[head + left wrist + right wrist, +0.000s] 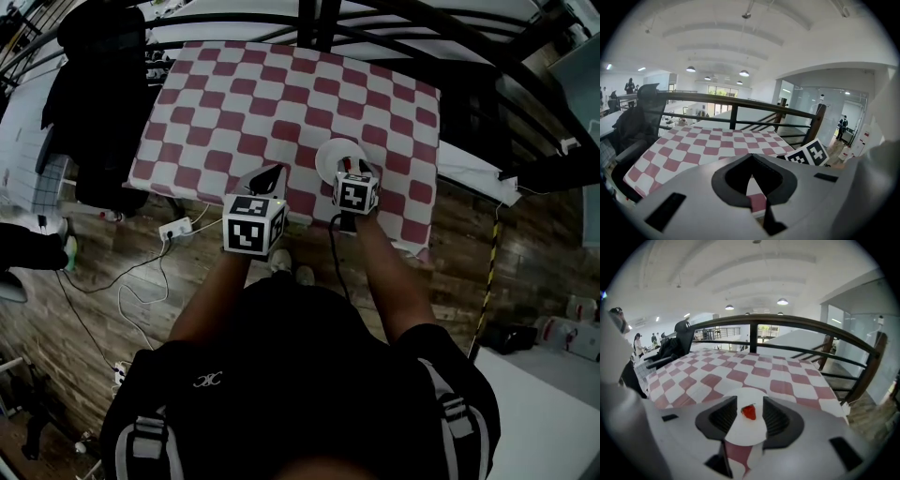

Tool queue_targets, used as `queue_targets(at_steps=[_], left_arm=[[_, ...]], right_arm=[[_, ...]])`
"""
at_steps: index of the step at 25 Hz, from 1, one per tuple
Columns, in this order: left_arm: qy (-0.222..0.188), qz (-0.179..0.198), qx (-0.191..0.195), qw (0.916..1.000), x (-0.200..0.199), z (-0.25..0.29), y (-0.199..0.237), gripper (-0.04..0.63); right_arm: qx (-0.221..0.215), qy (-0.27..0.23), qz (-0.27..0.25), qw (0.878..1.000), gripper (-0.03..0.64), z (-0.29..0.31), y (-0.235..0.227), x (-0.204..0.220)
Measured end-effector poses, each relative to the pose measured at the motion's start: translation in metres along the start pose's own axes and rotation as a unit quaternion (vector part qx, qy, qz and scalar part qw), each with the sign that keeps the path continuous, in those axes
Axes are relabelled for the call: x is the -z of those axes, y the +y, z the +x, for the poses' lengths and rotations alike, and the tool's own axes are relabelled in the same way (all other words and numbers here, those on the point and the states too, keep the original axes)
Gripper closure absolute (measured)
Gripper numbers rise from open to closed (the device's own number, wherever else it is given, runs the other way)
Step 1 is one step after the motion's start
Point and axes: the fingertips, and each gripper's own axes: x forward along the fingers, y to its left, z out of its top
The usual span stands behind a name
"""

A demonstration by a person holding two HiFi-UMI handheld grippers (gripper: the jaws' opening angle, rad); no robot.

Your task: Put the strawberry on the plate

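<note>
A small red strawberry [749, 412] lies on the round white plate [743, 436], which rests on the red-and-white checked tablecloth [740, 373]. My right gripper [749, 402] is open just above the plate, a ribbed pad on either side of the berry, neither touching it. In the head view the plate [331, 155] sits near the table's front edge, with the right gripper [352, 171] over its near side. My left gripper [265, 178] hovers left of the plate at the table's front edge. In its own view the left gripper [751, 164] is shut and holds nothing.
A black metal railing [375, 33] runs behind the table. A black chair draped with dark clothing [98, 103] stands at the table's left side. A power strip and cables [173, 230] lie on the wooden floor below the front edge.
</note>
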Motion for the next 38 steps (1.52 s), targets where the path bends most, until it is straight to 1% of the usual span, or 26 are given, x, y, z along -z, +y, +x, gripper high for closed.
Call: queue_targets(at_steps=[2, 4, 5, 10, 14, 17, 20, 27, 30, 34, 38], left_arm=[[-0.006, 0.003, 0.006, 1.0000, -0.005, 0.002, -0.004, 0.595], [-0.012, 0.006, 0.014, 0.9998, -0.011, 0.004, -0.011, 0.595], [-0.015, 0.008, 0.018, 0.9997, -0.014, 0.005, -0.014, 0.595], [-0.037, 0.021, 0.045, 0.9981, -0.035, 0.008, -0.035, 0.595], [-0.050, 0.035, 0.065, 0.9960, -0.046, 0.009, -0.051, 0.595], [-0.063, 0.042, 0.076, 0.9942, -0.052, 0.009, -0.061, 0.595], [-0.074, 0.049, 0.084, 0.9925, -0.060, 0.008, -0.067, 0.595], [-0.091, 0.049, 0.098, 0.9898, -0.070, 0.007, -0.071, 0.595], [-0.091, 0.044, 0.105, 0.9893, -0.070, 0.009, -0.071, 0.595], [-0.091, 0.043, 0.105, 0.9893, -0.072, 0.010, -0.066, 0.595], [-0.090, 0.045, 0.107, 0.9891, -0.073, 0.011, -0.063, 0.595]], right_arm=[[0.007, -0.034, 0.026, 0.999, 0.516, -0.020, -0.006, -0.013], [0.009, -0.069, 0.042, 0.997, 0.581, -0.041, -0.010, -0.027], [0.008, -0.087, 0.047, 0.995, 0.600, -0.052, -0.011, -0.035], [-0.007, -0.181, 0.052, 0.982, 0.603, -0.112, -0.010, -0.084], [-0.039, -0.256, 0.038, 0.965, 0.603, -0.169, 0.003, -0.123], [-0.036, -0.294, 0.032, 0.955, 0.603, -0.206, 0.004, -0.139], [-0.022, -0.299, 0.041, 0.953, 0.603, -0.220, -0.002, -0.142], [0.003, -0.284, 0.058, 0.957, 0.603, -0.215, -0.017, -0.135], [0.003, -0.283, 0.058, 0.957, 0.603, -0.216, -0.017, -0.136], [0.001, -0.290, 0.047, 0.956, 0.603, -0.222, -0.011, -0.143], [-0.002, -0.288, 0.047, 0.956, 0.603, -0.222, -0.004, -0.145]])
